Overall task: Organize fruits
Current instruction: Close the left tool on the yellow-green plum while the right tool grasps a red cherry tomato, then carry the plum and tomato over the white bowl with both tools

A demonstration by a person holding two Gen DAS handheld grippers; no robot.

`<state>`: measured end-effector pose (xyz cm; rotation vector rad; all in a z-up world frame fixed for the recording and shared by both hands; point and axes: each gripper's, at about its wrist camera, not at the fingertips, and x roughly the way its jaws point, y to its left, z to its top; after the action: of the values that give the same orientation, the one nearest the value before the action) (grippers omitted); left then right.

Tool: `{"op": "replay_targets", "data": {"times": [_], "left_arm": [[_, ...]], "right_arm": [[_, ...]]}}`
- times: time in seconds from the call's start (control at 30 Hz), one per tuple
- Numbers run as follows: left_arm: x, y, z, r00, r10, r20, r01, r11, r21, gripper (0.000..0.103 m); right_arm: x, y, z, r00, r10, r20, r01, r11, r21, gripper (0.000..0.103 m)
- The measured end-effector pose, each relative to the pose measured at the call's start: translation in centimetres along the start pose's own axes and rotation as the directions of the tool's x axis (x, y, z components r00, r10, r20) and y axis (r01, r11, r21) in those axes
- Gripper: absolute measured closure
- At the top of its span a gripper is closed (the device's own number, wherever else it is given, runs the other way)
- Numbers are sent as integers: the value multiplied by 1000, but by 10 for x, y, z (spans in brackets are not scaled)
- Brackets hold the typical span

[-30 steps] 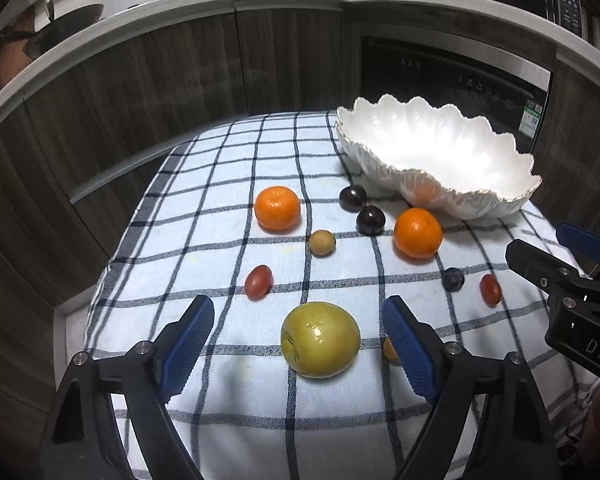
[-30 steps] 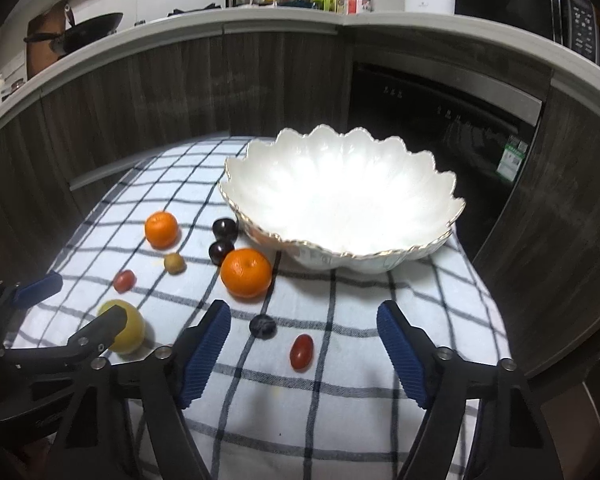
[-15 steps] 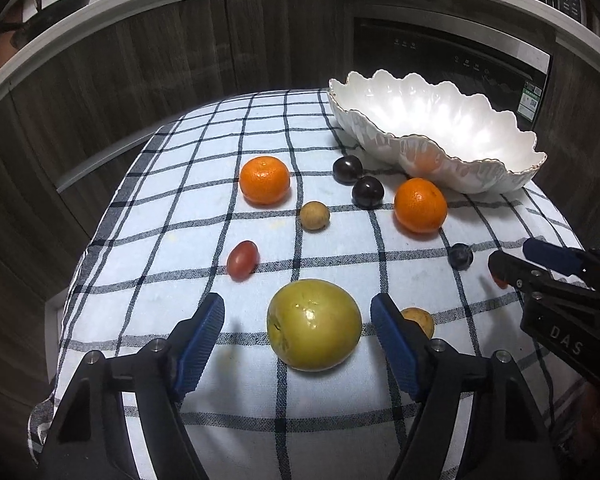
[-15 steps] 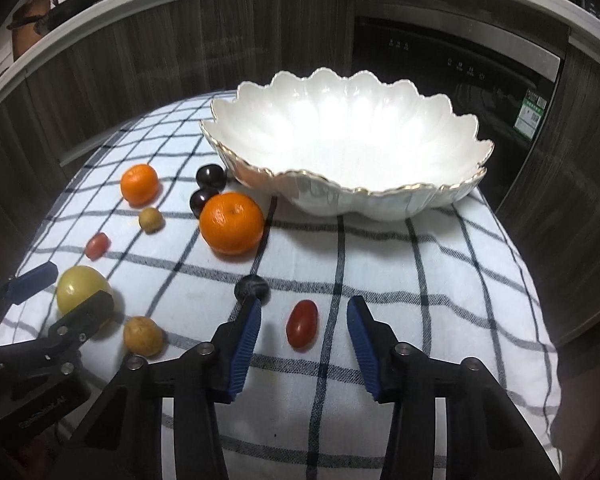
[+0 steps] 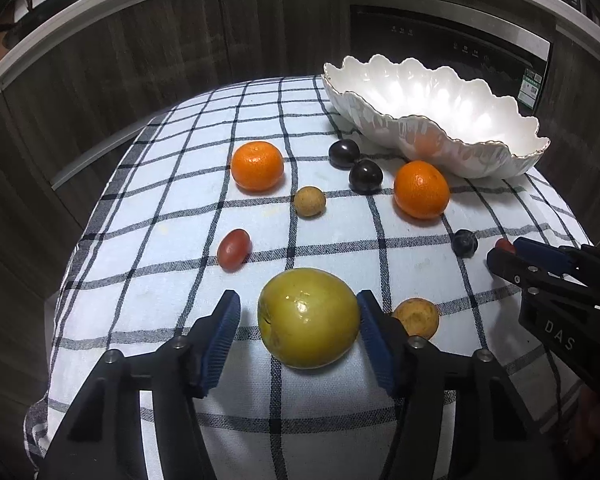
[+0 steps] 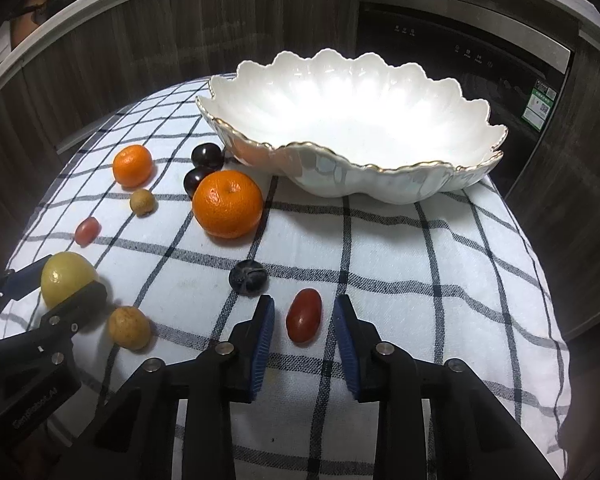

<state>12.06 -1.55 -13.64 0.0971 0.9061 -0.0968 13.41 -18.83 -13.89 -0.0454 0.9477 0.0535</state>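
Closing around the green fruit (image 5: 309,317), the left gripper (image 5: 298,336) has its right pad touching the skin and its left pad just clear. The right gripper (image 6: 305,326), jaws narrow and closing, straddles the red tomato (image 6: 304,315) without contact. Both fruits lie on the checked cloth (image 6: 420,264), near the white bowl (image 6: 352,120).

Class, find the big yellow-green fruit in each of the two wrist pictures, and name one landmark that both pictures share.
Left wrist view: the yellow-green fruit sits low in the middle, between the closing fingers of the left tool.
Right wrist view: the same fruit is at the far left edge, partly behind the left tool's finger.
Shared landmark: the white scalloped bowl at the far end of the checked cloth.
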Motion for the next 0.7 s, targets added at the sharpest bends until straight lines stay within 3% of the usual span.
{"op": "replay_targets", "data": {"times": [0.13, 0.27, 0.7], "left_arm": [[1, -1, -1, 1000, -12, -4, 12, 1000, 3, 54], [0, -1, 0, 1000, -17, -3, 17, 1000, 1, 54], [-9, 2, 5, 1000, -4, 21, 4, 1000, -5, 55]], "right_arm": [[2, 0, -2, 1000, 6, -13, -6, 1000, -3, 76], [2, 1, -1, 1000, 11, -14, -11, 1000, -11, 84], [-10, 5, 5, 1000, 14, 20, -13, 1000, -25, 84]]}}
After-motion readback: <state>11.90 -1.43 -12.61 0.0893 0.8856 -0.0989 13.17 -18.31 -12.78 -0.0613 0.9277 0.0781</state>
